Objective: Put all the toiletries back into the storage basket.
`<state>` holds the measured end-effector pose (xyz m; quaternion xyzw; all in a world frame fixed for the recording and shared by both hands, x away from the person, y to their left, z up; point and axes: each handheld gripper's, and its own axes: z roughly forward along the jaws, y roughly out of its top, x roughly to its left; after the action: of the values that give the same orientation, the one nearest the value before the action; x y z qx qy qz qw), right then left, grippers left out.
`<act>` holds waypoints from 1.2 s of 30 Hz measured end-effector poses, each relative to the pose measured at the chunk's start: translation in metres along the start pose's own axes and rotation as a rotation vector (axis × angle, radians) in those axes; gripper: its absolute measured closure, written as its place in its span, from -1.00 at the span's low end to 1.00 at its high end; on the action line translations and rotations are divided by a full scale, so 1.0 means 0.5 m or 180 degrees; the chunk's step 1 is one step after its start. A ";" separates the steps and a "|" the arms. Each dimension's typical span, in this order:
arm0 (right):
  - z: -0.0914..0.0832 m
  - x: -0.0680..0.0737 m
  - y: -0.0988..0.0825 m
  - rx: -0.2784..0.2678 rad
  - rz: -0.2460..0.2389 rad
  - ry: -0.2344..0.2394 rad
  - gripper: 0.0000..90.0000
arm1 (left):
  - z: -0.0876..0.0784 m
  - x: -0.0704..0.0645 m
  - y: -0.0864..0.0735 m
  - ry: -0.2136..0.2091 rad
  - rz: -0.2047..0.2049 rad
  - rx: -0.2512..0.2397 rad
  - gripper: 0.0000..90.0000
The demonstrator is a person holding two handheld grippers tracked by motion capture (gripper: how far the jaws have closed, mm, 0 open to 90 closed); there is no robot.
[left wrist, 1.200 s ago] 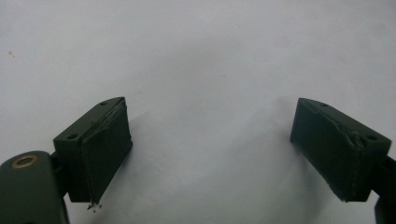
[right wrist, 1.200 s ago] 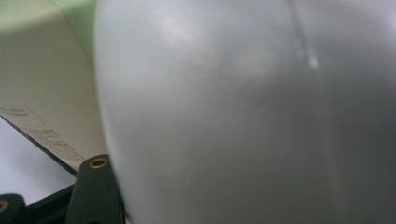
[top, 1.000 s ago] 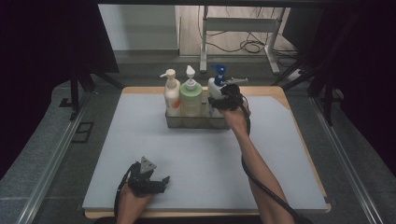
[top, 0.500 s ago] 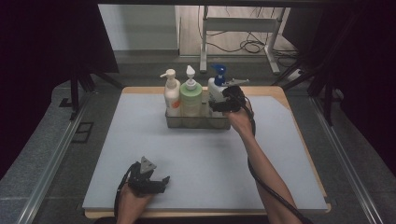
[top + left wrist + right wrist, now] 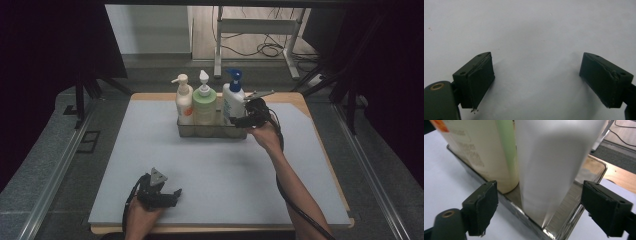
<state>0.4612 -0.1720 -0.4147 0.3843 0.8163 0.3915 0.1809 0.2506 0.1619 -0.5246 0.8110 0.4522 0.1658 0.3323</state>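
Up close, white bottle [image 5: 549,170] between spread pads [image 5: 485,207].

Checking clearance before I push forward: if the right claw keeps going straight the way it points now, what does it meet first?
Most likely the white pump bottle at the near end of the metal tray. It stands between the open jaws of the right claw, just ahead of them, though the tray's rim may come first; depth is unclear.

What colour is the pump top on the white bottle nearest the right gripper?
Blue pump top, clearest in the high view.

High view looks down the table [image 5: 150,200]; gripper views sit close above it.
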 end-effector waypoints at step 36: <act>0.031 -0.074 -0.038 0.0171 0.0370 -0.0152 0.99 | 0.000 0.000 0.000 0.0002 0.0001 0.0005 -0.74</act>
<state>0.4850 -0.2004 -0.4395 0.4450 0.7982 0.3701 0.1669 0.2505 0.1619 -0.5244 0.8112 0.4523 0.1657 0.3315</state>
